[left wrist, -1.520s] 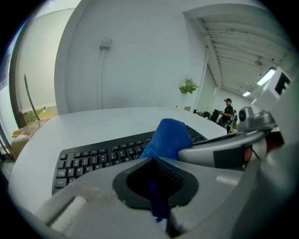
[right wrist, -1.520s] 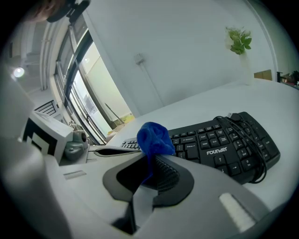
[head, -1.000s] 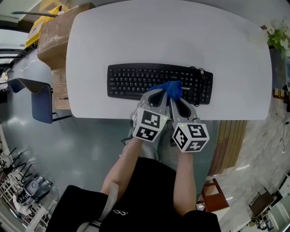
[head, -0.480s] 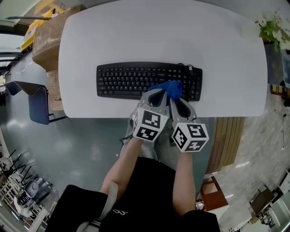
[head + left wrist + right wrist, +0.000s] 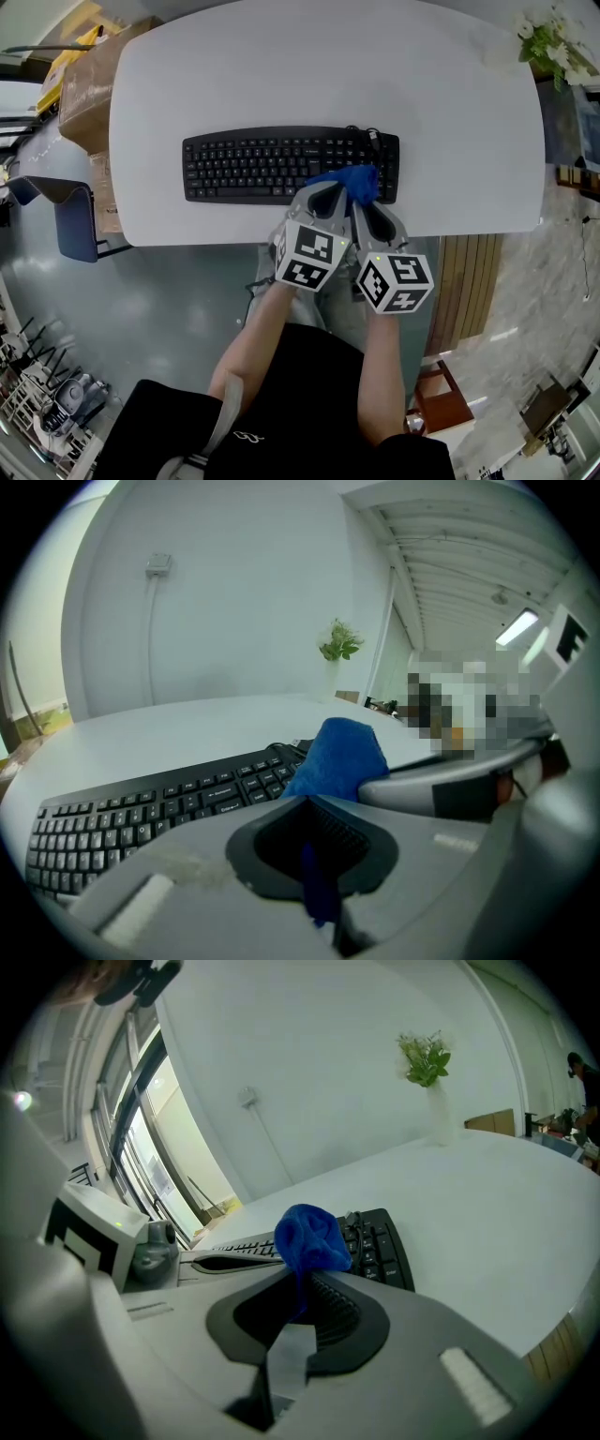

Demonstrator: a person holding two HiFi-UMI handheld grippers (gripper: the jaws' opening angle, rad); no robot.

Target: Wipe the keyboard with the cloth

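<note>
Jaws pinch cloth (image 5: 350, 181): left gripper (image 5: 323, 195), right gripper (image 5: 366, 202); seemingly on keyboard (image 5: 253, 164)

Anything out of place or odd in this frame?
Only the cloth: it is bunched in a wad, pinched by both the left gripper and right gripper over the right end of the keyboard. Nothing spilled or damaged.

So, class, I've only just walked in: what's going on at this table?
A person holds a gripper in each hand. The left gripper and the right gripper, side by side, are both shut on a bunched blue cloth. They hold it at the right end of the black keyboard on the white table.
</note>
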